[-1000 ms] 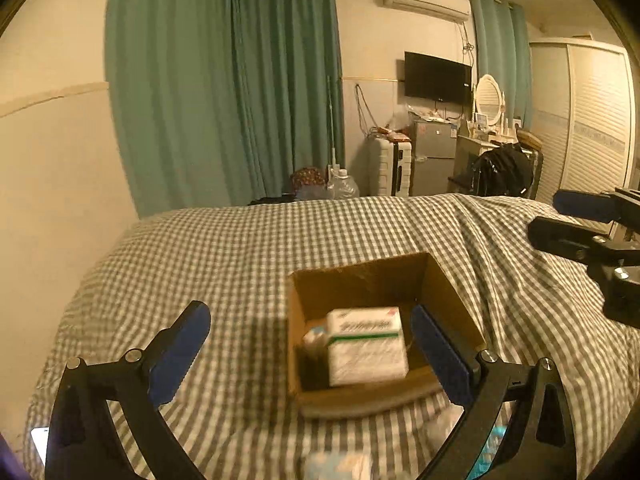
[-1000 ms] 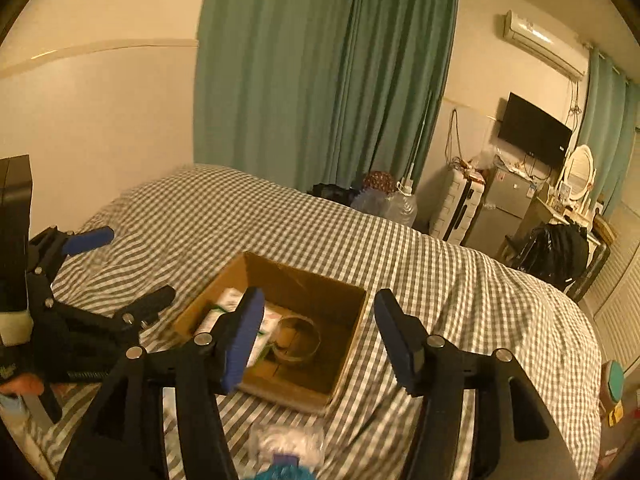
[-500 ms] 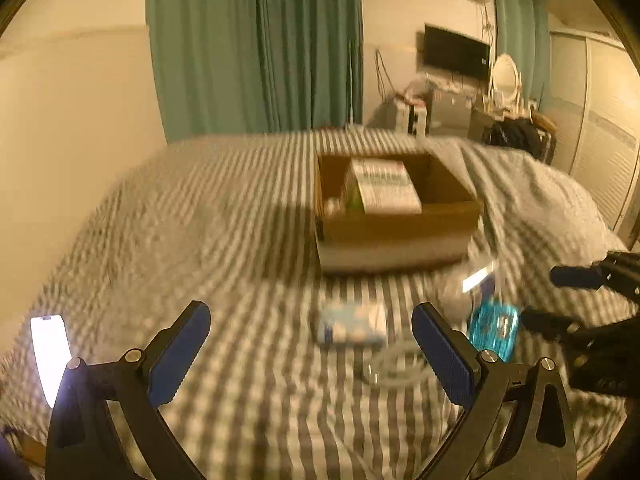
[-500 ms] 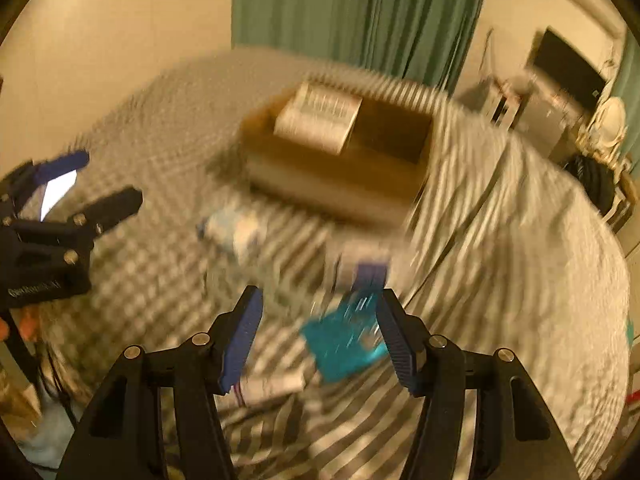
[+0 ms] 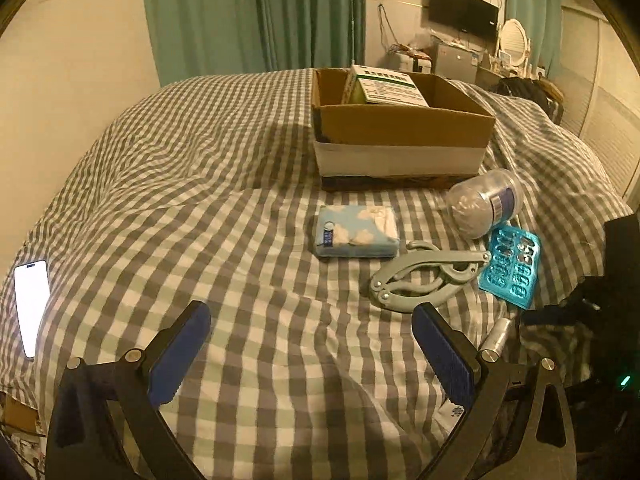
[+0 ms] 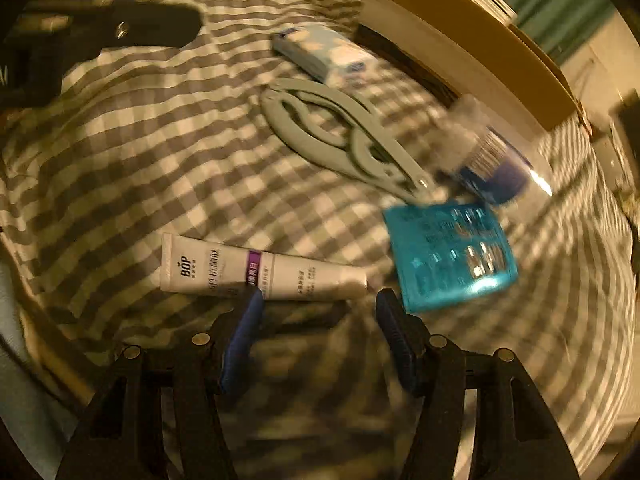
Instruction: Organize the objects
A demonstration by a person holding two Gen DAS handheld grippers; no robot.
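Observation:
A cardboard box (image 5: 400, 128) with a white-green carton (image 5: 386, 88) in it stands on the checked bed. In front of it lie a blue cloud-print tissue pack (image 5: 356, 232), a grey folding hanger (image 5: 424, 276), a clear jar with a purple band (image 5: 484, 204) and a teal blister pack (image 5: 512, 268). My left gripper (image 5: 312, 344) hovers open over bare cover, short of these. My right gripper (image 6: 318, 308) is open low above a white tube (image 6: 260, 268), with the teal blister pack (image 6: 452, 252) just right of its tips. The grey hanger (image 6: 340, 136) and the jar (image 6: 488, 156) lie beyond.
A lit phone (image 5: 32, 304) lies on the bed's left edge. The box's wall (image 6: 472, 48) fills the upper right of the right wrist view. Green curtains (image 5: 256, 16) and room furniture stand behind the bed. The left gripper's body (image 6: 100, 28) shows dark at upper left there.
Both grippers pulled back from above the box and tilted down toward the loose items in front of it. The right one dropped close to the white tube.

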